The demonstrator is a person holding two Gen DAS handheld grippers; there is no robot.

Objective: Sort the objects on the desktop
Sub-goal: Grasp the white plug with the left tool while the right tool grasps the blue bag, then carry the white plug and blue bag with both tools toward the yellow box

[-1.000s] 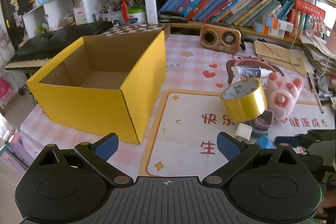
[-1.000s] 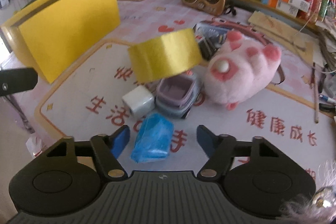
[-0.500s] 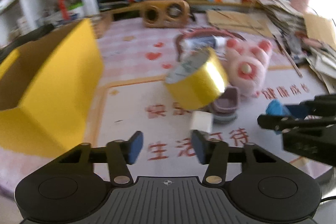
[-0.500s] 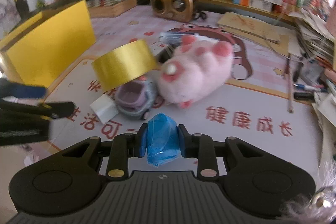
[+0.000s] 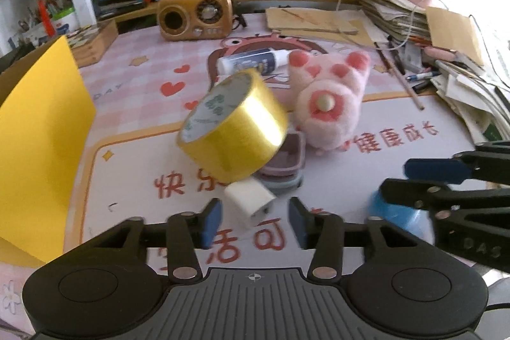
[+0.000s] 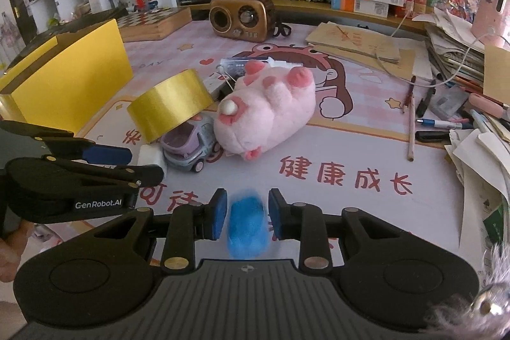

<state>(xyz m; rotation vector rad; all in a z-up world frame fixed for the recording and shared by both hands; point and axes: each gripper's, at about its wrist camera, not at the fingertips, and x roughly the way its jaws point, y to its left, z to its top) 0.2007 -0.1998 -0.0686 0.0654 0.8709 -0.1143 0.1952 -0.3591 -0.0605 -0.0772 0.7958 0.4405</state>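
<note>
Your left gripper (image 5: 255, 220) is parted around a white cube-shaped block (image 5: 250, 199); your right gripper (image 6: 247, 217) is parted around a crumpled blue packet (image 6: 247, 222).

Left to right: yellow cardboard box (image 6: 68, 75), tilted gold tape roll (image 6: 169, 104) leaning on a lilac toy car (image 6: 188, 145), pink plush pig (image 6: 264, 113). Packet's long axis runs along the fingers.

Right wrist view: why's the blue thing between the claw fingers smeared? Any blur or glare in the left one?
Right wrist view: the blue object is motion-blurred, while the plush pig stays sharp. Left wrist view: the tape roll has soft edges, the white cube is slightly smeared, and window glare washes out the top right corner.
</note>
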